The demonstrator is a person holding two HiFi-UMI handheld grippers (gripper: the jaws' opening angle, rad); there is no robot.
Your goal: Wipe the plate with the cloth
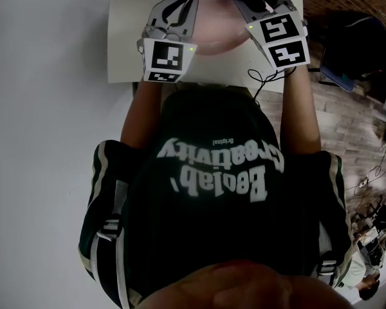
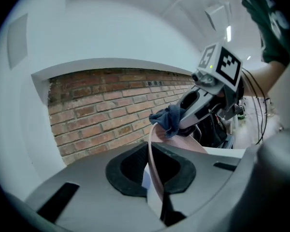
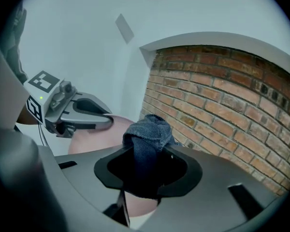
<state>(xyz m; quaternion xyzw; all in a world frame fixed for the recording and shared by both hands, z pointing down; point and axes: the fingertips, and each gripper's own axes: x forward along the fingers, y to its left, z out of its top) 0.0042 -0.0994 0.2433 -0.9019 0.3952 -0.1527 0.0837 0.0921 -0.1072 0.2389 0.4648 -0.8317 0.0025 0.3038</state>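
Pink round plate (image 1: 213, 40) clamped edge-on in left gripper (image 2: 152, 170); right gripper (image 3: 145, 175) pinches dark blue cloth (image 3: 147, 137) at its rim.

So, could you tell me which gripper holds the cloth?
The right gripper: its jaws pinch the blue cloth, while the left gripper clamps the pink plate by its rim.

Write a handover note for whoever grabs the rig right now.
Left gripper: fingers shut on the rim of the pink plate, held edge-on in the air over the white table.
Right gripper: fingers shut on the bunched dark blue cloth, which looks to be resting against the plate's far rim.
Done: plate and cloth are picked up and brought together.
Left: wipe the plate's face. I cannot tell how much is already wiped.
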